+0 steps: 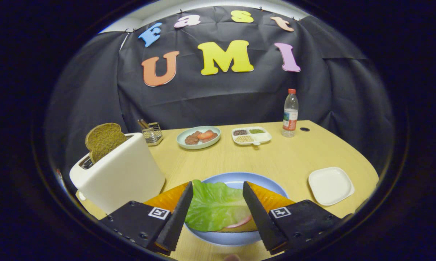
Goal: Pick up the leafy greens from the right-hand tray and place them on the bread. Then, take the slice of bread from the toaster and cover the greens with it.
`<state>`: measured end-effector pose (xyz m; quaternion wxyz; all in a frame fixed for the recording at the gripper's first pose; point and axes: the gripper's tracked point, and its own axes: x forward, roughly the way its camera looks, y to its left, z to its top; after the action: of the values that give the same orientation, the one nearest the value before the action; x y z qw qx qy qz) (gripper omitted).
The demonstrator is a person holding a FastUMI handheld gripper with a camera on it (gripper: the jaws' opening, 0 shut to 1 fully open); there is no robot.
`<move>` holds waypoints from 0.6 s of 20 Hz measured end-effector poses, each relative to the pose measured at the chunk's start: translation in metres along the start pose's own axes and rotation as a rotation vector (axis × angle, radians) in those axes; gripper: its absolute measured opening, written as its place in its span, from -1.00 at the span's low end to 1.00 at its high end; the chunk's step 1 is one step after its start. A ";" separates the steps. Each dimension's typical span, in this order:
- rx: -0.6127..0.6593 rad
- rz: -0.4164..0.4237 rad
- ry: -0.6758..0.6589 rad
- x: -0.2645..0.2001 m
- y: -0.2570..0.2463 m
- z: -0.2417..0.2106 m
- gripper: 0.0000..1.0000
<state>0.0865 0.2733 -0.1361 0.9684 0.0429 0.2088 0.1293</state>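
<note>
Between the fingers of the tongs (218, 206) a leafy green (214, 204) is seen lying on the bread (239, 227) on the blue plate (236, 179); that step is judged done. The tongs are spread wide, released, gripping nothing, though whether the leaf's edge is grazed by a finger cannot be told. The bread slice (103, 139) stands in the toaster (122, 174), ahead and to the left, yet to be fetched. The white tray (330, 185) lies to the right.

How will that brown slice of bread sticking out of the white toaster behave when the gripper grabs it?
The brown slice of bread stands upright unsupported, so probably fairly stiff and light. Its coarse surface should grip well, though hard squeezing may crumble it. It leans in the white toaster slot, so lift straight up. The gripper is open over the green lettuce leaf.
</note>
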 end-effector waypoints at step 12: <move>-0.039 -0.003 -0.250 -0.100 0.050 0.102 0.92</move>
<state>0.0291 0.2911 0.0025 0.9878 0.0393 0.0839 0.1255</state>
